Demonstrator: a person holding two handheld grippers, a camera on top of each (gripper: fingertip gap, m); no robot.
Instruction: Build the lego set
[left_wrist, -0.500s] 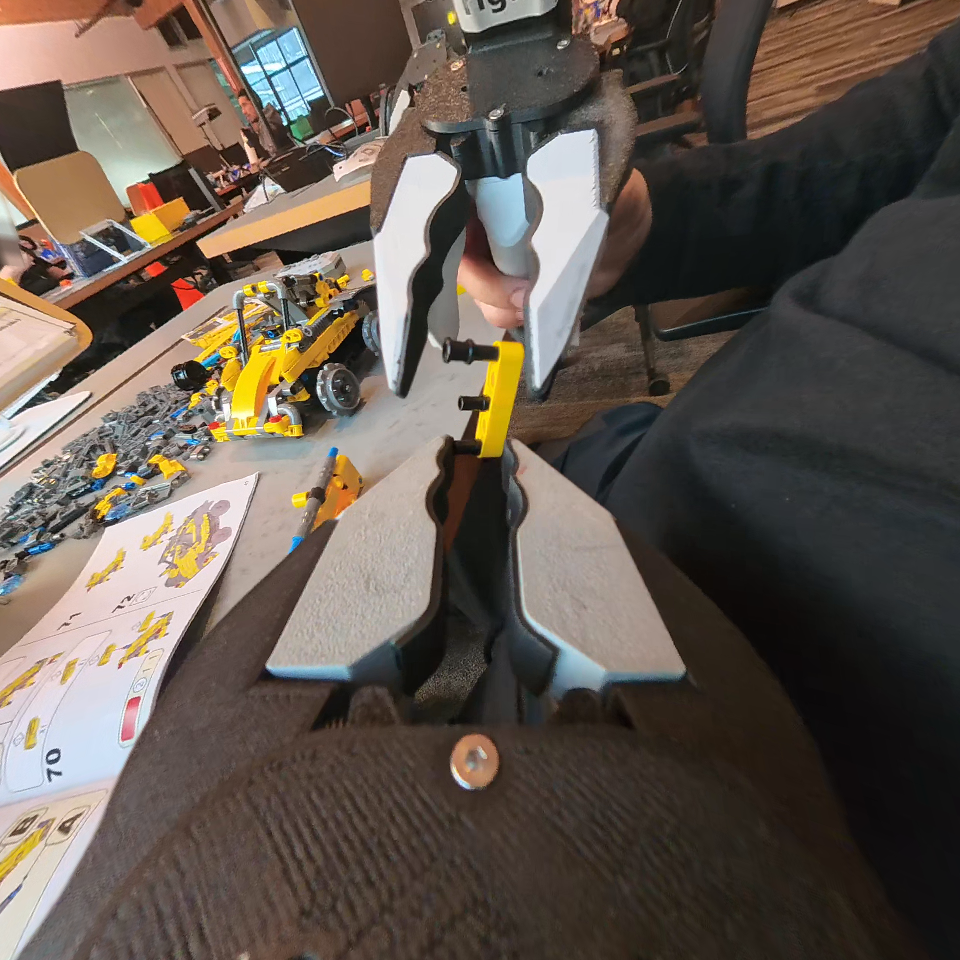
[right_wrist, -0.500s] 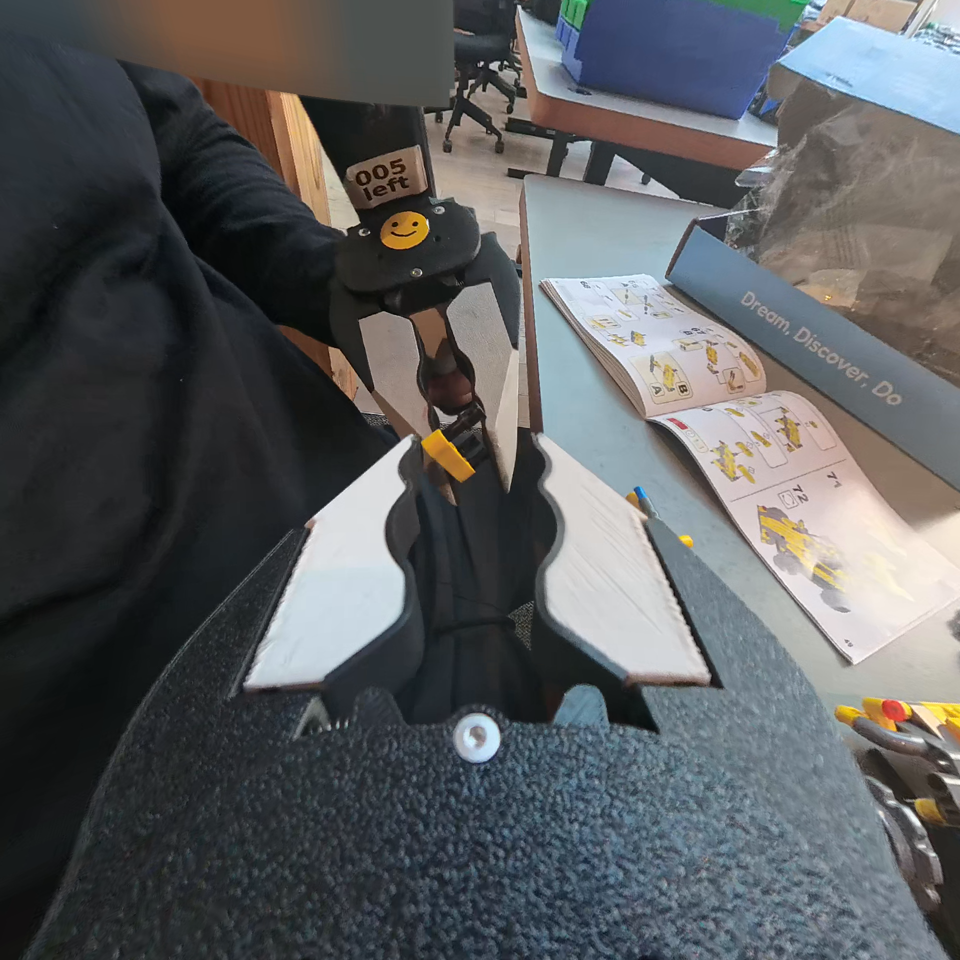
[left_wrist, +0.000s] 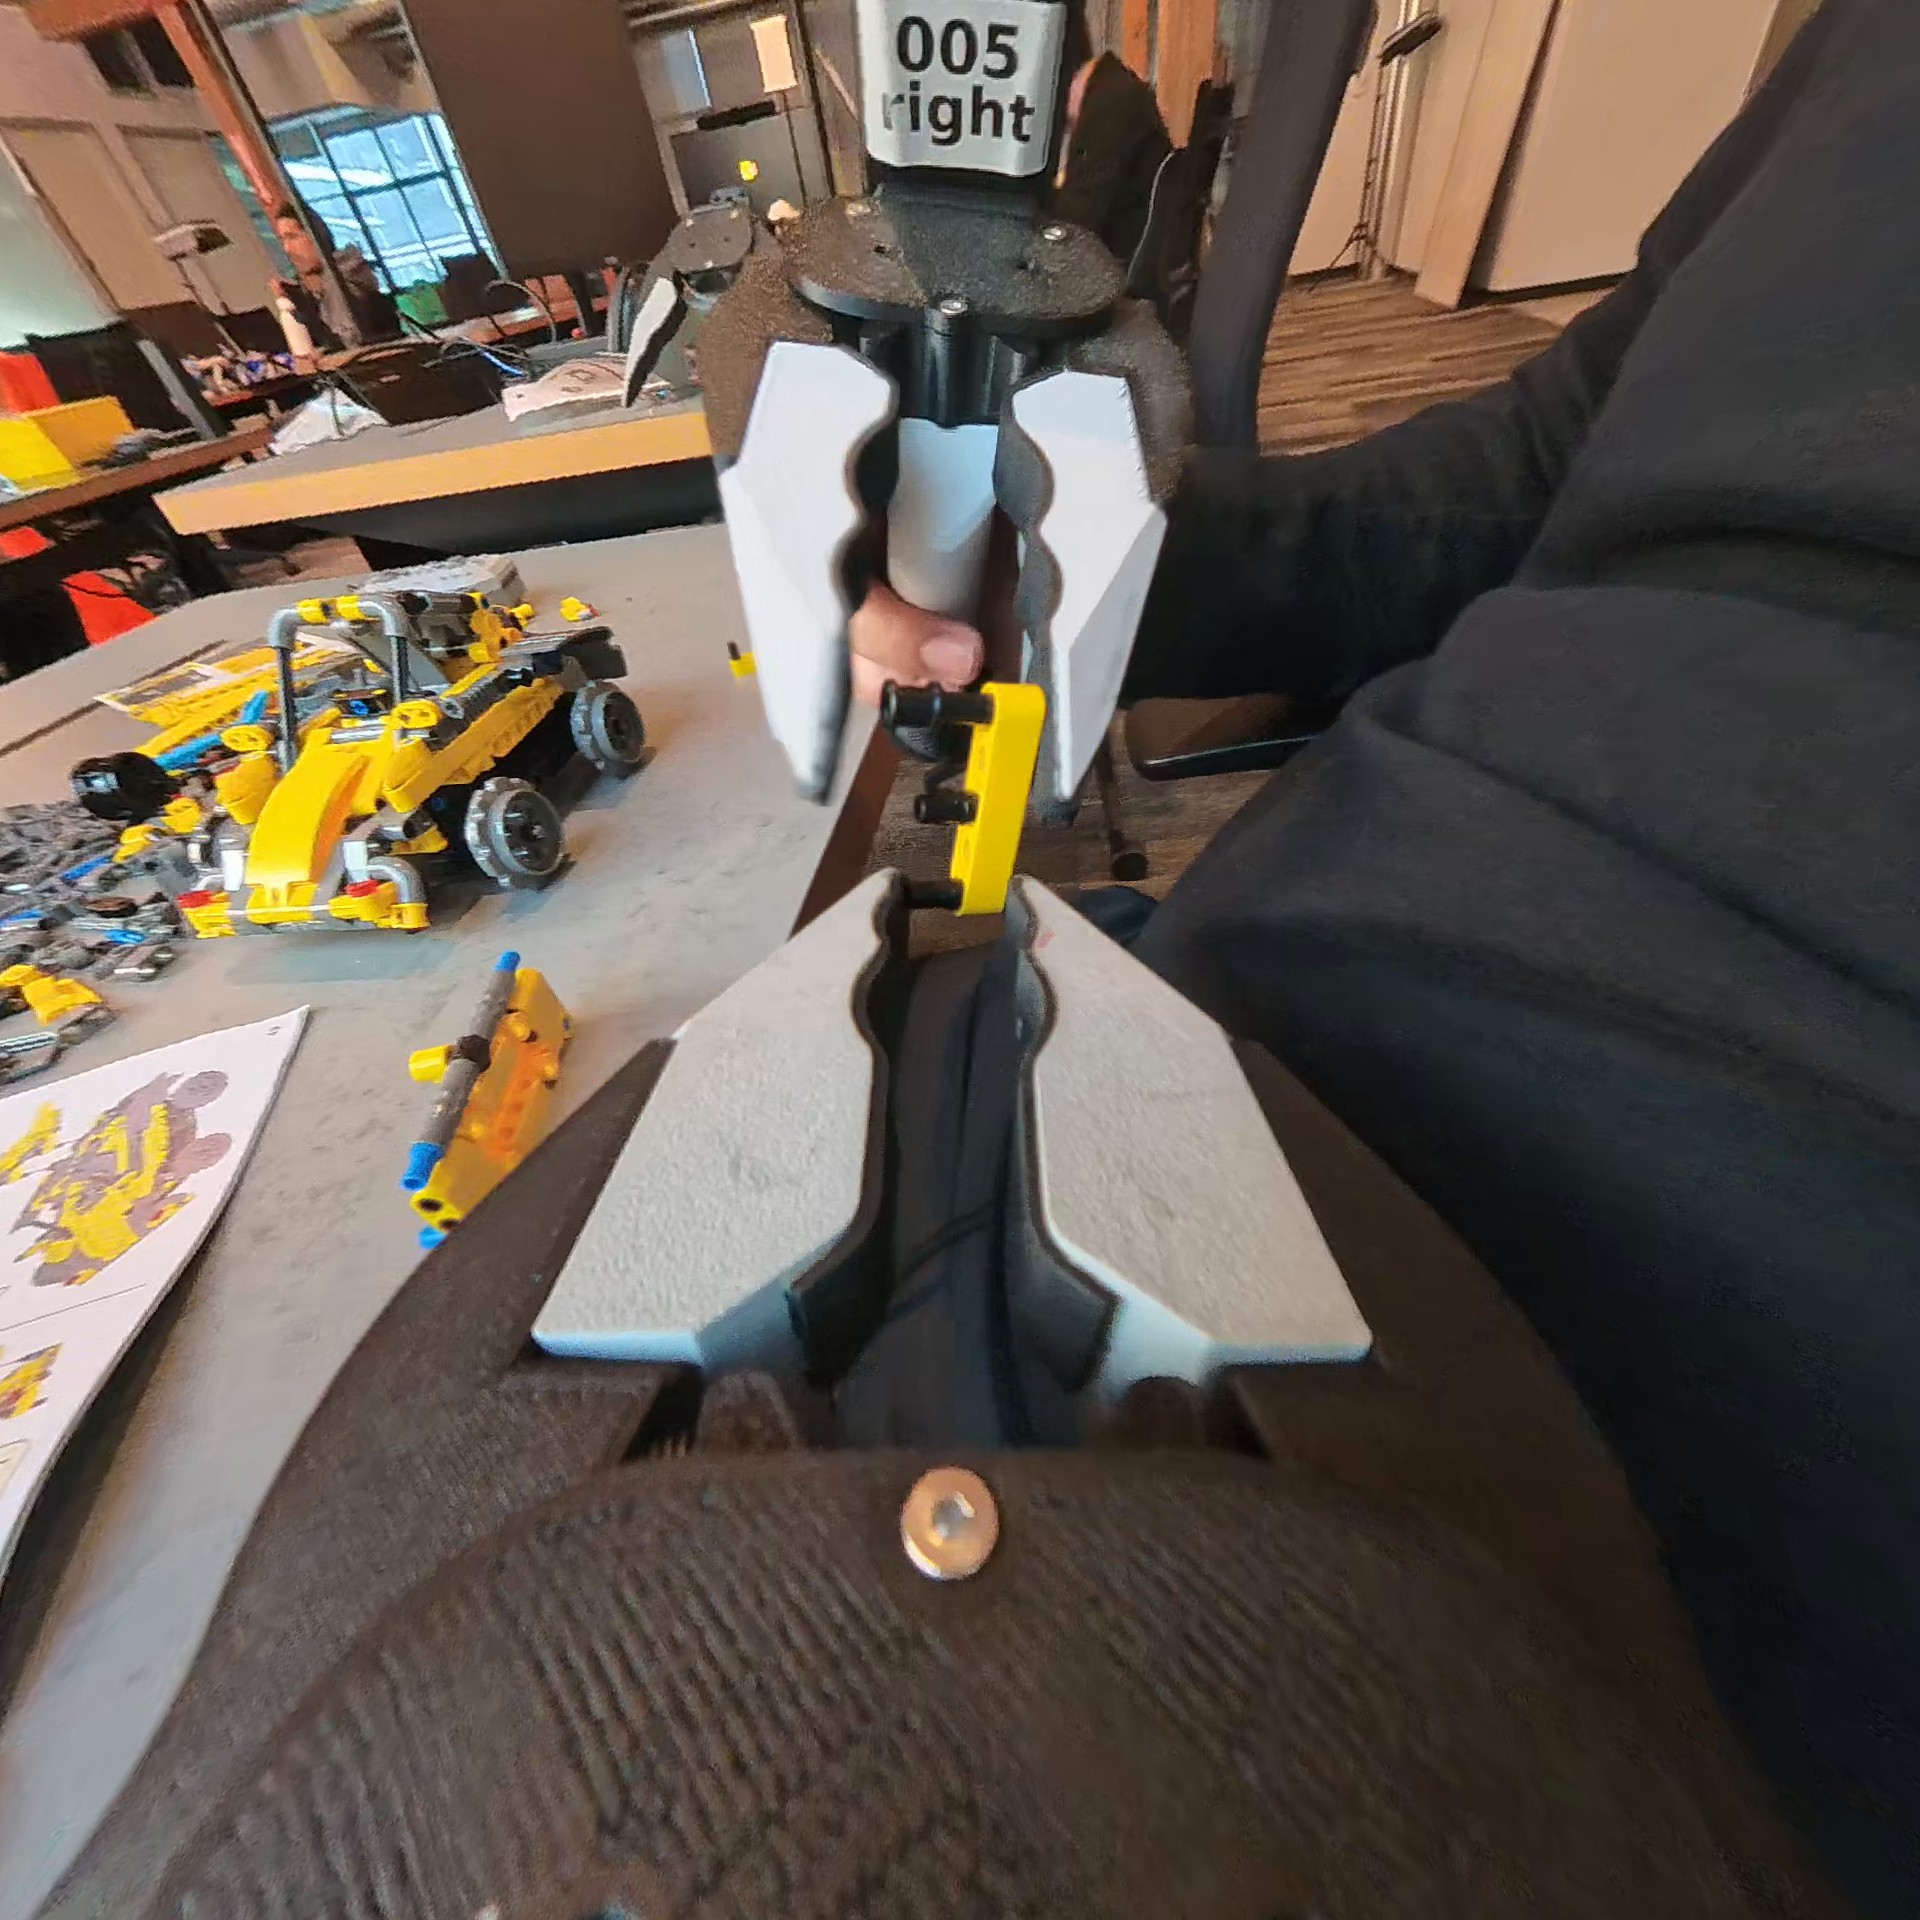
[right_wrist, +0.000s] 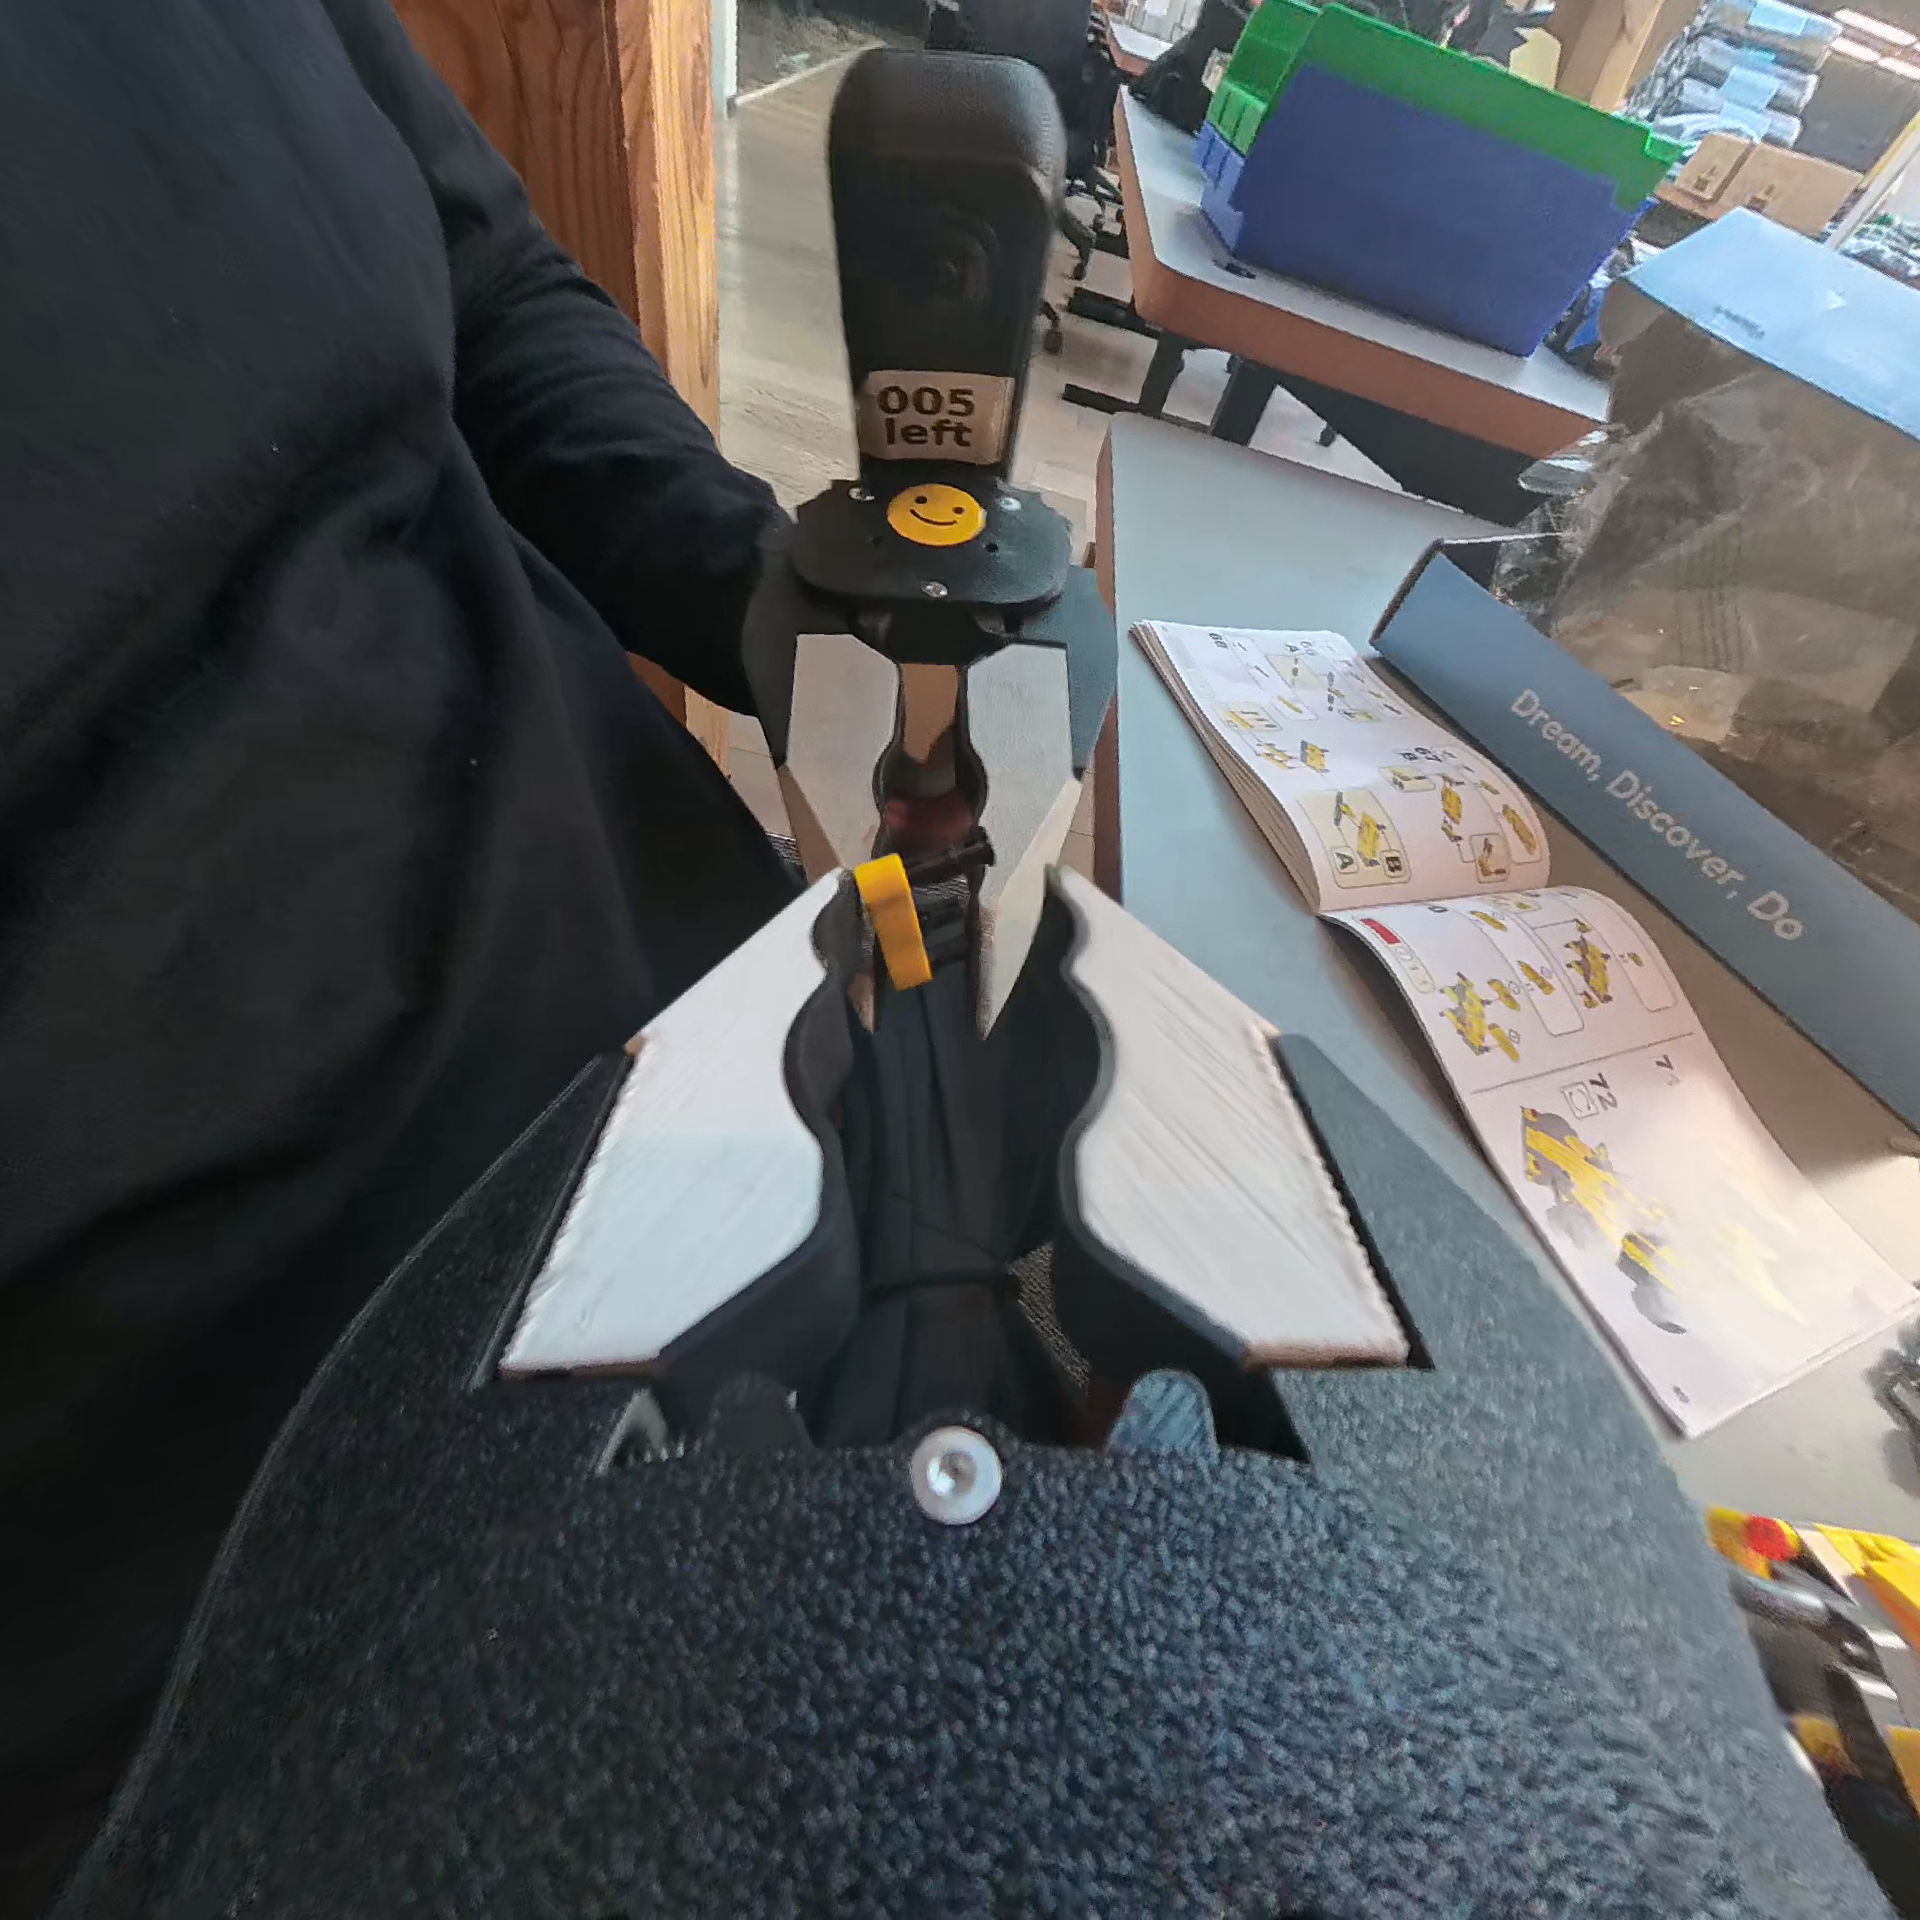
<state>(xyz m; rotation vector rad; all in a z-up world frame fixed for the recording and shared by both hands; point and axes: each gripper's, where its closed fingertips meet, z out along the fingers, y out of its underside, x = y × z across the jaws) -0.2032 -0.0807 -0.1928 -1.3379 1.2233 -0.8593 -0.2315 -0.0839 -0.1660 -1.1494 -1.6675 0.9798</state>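
Left gripper (left_wrist: 951, 902) pinches lower end of yellow pinned beam (left_wrist: 992, 795); right gripper (left_wrist: 935, 790) jaws wide around its top, seemingly not touching. Toy vehicle (left_wrist: 364, 758) near, on table (left_wrist: 665, 914).

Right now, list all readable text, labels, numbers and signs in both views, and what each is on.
Wording not quoted; carriers only.
White label on right gripper: legible.
Second label on left gripper: legible; smiley sticker beneath.
Blue box side: pale lettering, legible.
Booklet: page numbers legible, fine print too small.
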